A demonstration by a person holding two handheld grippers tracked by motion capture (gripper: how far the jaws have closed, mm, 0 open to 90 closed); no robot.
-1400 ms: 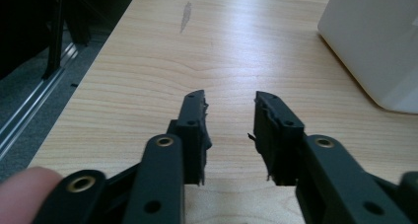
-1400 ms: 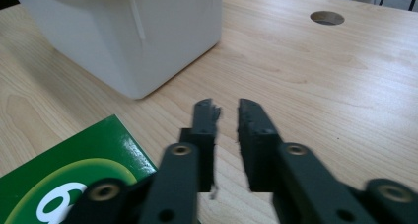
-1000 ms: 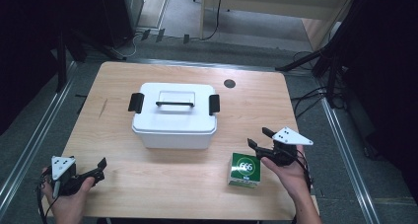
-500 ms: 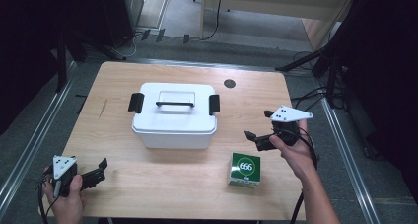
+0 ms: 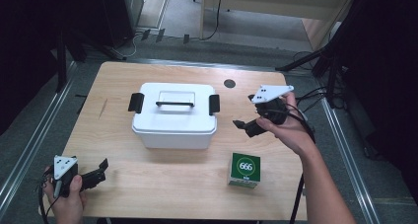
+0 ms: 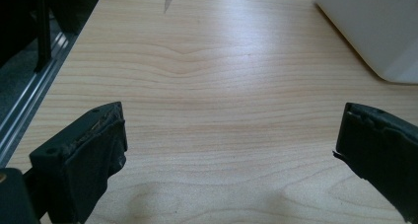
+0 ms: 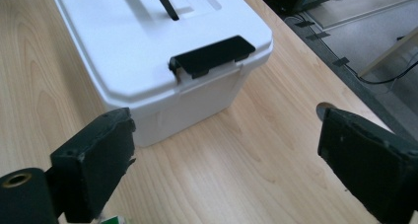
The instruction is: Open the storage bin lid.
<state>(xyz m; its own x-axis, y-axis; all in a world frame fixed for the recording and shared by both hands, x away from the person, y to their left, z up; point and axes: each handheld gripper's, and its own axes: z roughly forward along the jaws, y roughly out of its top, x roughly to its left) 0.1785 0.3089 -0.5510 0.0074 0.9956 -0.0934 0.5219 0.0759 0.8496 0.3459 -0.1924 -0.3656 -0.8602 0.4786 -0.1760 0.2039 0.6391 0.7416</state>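
Your left claw (image 5: 101, 168) is resting at the near left corner of the table (image 5: 162, 189), its jaws standing wide apart with only bare wood between them. Further right, the white box (image 5: 173, 116) is sitting mid-table with its lid on, the black handle (image 5: 174, 104) lying across the top and a black latch (image 7: 213, 55) clipped at the end. Your right claw (image 5: 242, 126) is hovering just right of that box, pointing at the latch; its jaws have just been opening and are gaping wide, holding nothing. The green carton (image 5: 245, 170) is sitting near the front edge, below your right hand
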